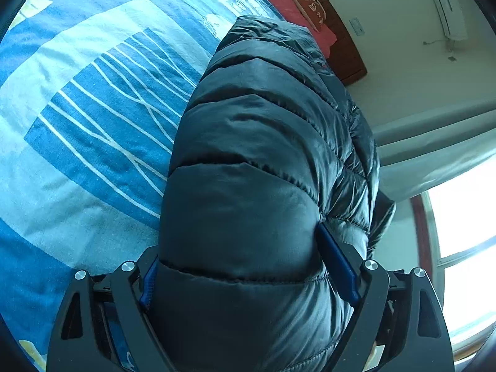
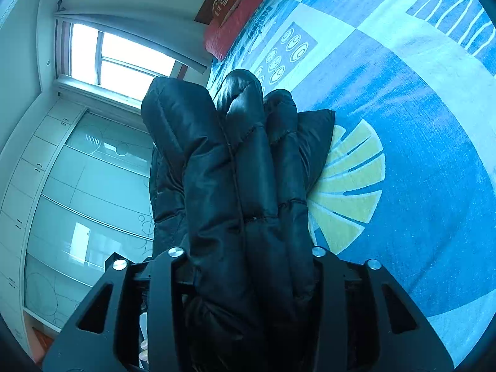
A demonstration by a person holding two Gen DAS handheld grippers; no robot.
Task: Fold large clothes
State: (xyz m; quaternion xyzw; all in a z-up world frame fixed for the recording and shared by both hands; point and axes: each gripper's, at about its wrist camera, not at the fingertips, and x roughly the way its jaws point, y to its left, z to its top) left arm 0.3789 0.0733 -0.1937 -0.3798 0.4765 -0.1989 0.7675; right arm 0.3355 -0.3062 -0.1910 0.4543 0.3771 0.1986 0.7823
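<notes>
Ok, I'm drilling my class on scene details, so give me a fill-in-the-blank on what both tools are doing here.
1. Both tools are shut on a puffy black ____.
2. The bedsheet under it is mostly ____ with white lines.
3. The pillow at the head of the bed is ____.
4. In the left tool, the pads on its fingers are ____.

Missing words: jacket; blue; red; blue

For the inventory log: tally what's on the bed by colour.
Black: 1, jacket, gripped by left claw and right claw
Red: 1, pillow
Total: 2, on the blue bedsheet
</notes>
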